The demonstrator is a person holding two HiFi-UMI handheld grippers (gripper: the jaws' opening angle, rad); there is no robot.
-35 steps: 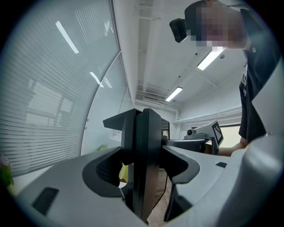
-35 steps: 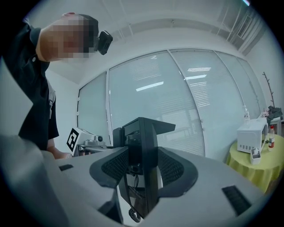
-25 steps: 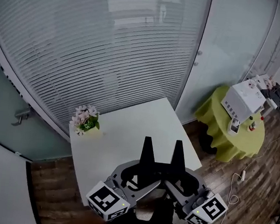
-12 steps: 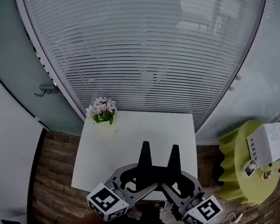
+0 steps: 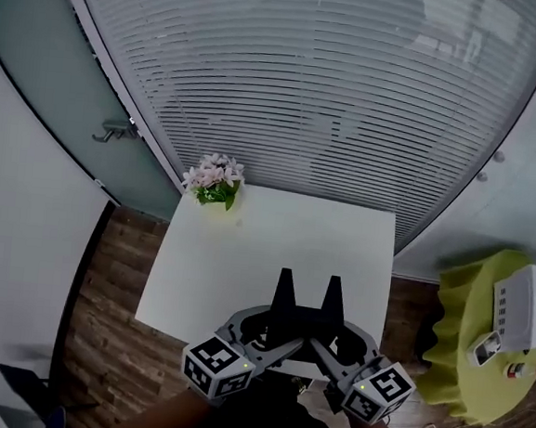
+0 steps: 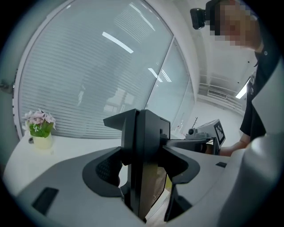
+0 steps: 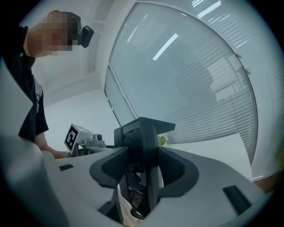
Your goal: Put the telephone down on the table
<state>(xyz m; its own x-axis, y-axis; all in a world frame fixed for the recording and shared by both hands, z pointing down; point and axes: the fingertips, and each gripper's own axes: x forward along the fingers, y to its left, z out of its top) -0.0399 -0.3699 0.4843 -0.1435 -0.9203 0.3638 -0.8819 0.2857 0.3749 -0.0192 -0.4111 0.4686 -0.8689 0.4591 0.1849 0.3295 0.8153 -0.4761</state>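
While no telephone shows, left tongs and right tongs hang closed, seemingly empty, lower centre, parked together over the white square worktop.

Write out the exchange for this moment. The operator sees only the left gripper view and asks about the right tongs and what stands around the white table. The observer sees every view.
Operator: My left gripper has its tongs shut on nothing. What about the right one?
Observer: It is the same. The right gripper has its tongs together with nothing between them.
Operator: Where do the two sit from above?
Observer: They sit side by side over the near edge of the white table. The flower pot is at its far left corner.
Operator: Is there anything off to my right?
Observer: A round table under a yellow-green cloth stands there, with a white box on it.
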